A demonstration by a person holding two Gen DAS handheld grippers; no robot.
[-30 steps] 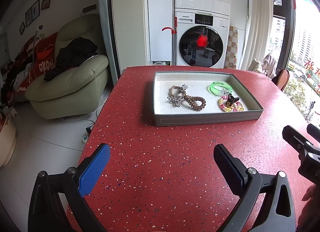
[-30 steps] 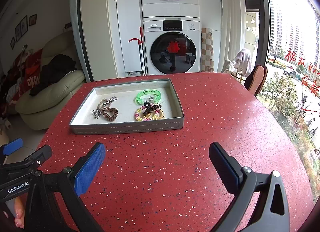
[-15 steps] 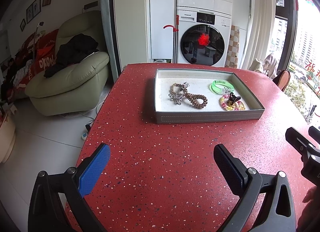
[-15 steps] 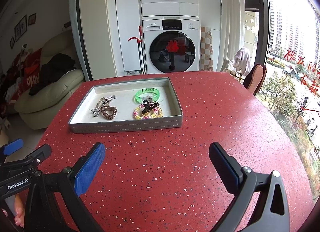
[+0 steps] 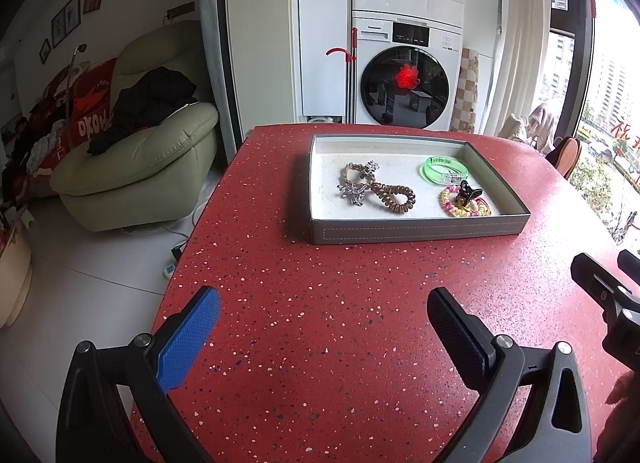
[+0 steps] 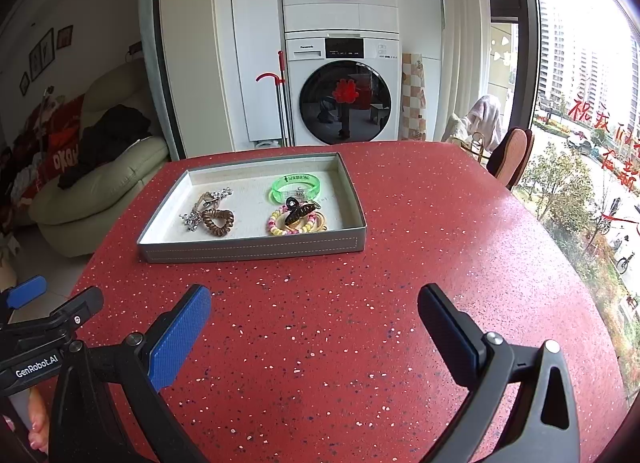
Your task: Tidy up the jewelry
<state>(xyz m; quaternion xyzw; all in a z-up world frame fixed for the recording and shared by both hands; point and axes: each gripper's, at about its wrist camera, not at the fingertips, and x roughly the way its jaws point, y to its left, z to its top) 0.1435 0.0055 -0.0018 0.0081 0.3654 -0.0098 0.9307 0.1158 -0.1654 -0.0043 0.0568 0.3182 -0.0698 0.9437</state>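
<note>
A grey tray (image 5: 418, 229) (image 6: 256, 250) stands on the red speckled table (image 5: 320, 323) (image 6: 360, 323). In it lie a green bracelet (image 5: 443, 170) (image 6: 297, 187), a beaded bracelet (image 5: 454, 206) (image 6: 280, 228) with a black hair claw (image 5: 467, 190) (image 6: 301, 212) on it, a brown coil hair tie (image 5: 394, 198) (image 6: 218, 222) and a silver sparkly piece (image 5: 354, 192) (image 6: 191, 219). My left gripper (image 5: 324, 321) and right gripper (image 6: 314, 319) are both open and empty, above the table in front of the tray.
The table's left edge drops to a white floor with a green sofa (image 5: 132, 167) beside it. A washer and dryer stack (image 6: 342, 91) stands behind the table. A chair (image 6: 514, 155) and large windows are on the right.
Both grippers have drawn back slightly from the tray and risen a little. Both stay open. The jewelry in the tray has not moved.
</note>
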